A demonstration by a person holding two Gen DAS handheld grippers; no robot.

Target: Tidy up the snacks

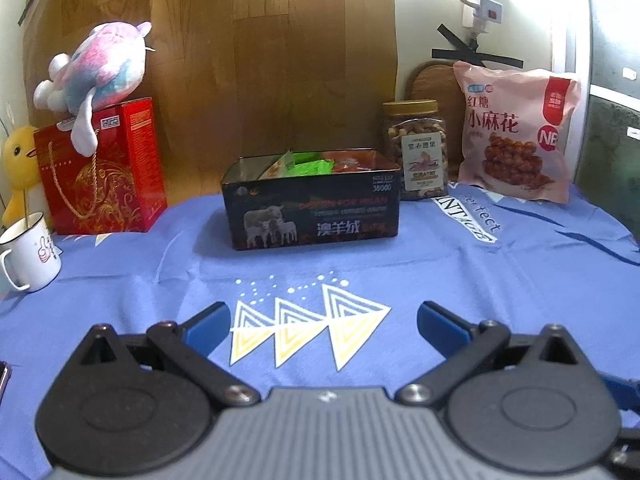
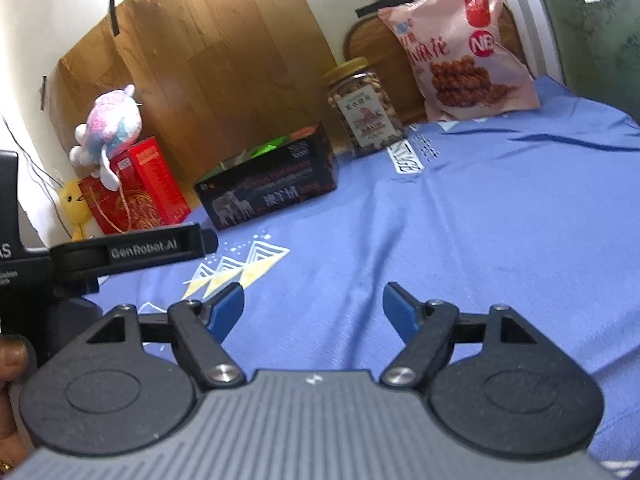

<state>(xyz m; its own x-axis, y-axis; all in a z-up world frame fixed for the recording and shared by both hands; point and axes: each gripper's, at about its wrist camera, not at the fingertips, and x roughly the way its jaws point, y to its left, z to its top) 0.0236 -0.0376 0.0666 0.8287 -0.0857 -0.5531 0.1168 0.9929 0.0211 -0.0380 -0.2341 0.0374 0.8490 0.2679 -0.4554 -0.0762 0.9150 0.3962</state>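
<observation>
A dark tin box (image 1: 312, 200) printed with sheep stands open on the blue cloth, with green and orange snack packets (image 1: 310, 165) inside. Right of it stand a clear nut jar (image 1: 416, 150) with a gold lid and a pink snack bag (image 1: 516, 132) leaning on the wall. My left gripper (image 1: 323, 326) hovers open over the cloth, well short of the box, nothing between its blue fingers. In the right wrist view the box (image 2: 268, 178), jar (image 2: 364, 108) and bag (image 2: 464, 44) lie far ahead. My right gripper (image 2: 313, 307) is open and empty.
A red gift box (image 1: 104, 168) with a pastel plush toy (image 1: 96, 68) on top stands at the left, beside a yellow duck (image 1: 20, 168) and a white mug (image 1: 28, 252). The left gripper's body (image 2: 120, 250) and a hand (image 2: 10, 364) show at the right view's left edge.
</observation>
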